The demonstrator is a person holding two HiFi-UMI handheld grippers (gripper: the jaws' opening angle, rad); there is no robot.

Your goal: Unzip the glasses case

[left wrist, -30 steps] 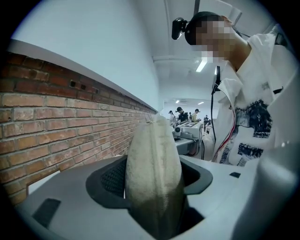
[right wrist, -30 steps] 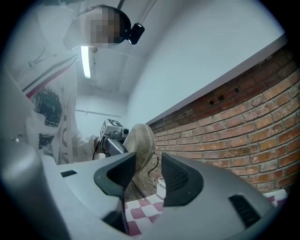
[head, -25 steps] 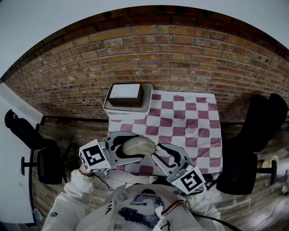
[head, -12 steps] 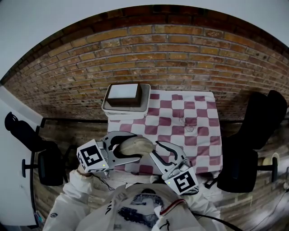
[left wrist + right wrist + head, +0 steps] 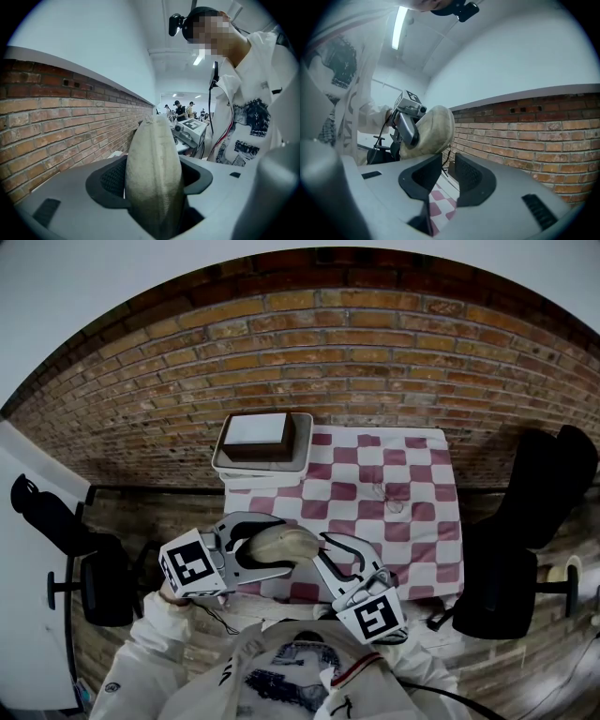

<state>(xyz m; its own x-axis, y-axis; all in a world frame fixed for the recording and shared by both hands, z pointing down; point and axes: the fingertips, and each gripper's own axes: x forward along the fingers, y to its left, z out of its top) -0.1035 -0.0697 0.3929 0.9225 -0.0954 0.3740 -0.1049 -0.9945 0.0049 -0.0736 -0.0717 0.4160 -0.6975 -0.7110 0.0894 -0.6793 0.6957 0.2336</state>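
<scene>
A beige fabric glasses case (image 5: 278,542) is held up in front of the person, above the table's near edge. My left gripper (image 5: 292,542) is shut on it, and in the left gripper view the case (image 5: 153,164) stands on edge, filling the gap of that gripper (image 5: 153,174). My right gripper (image 5: 321,551) is at the case's right end. Its jaws have just been closing, but a narrow gap remains with nothing between them. In the right gripper view the case (image 5: 433,131) hangs just past the tips of that gripper (image 5: 448,169), touching or nearly touching the left jaw.
A table with a maroon and white checked cloth (image 5: 403,512) lies ahead, with a white tray (image 5: 223,465) holding a brown box at its far left corner. A brick wall (image 5: 375,362) stands behind it. Black chairs stand at the right (image 5: 525,521) and the left (image 5: 94,577).
My right gripper has rolled and shifted slightly left toward the case's end, and its jaws look narrower. The left gripper and the case have stayed put.
</scene>
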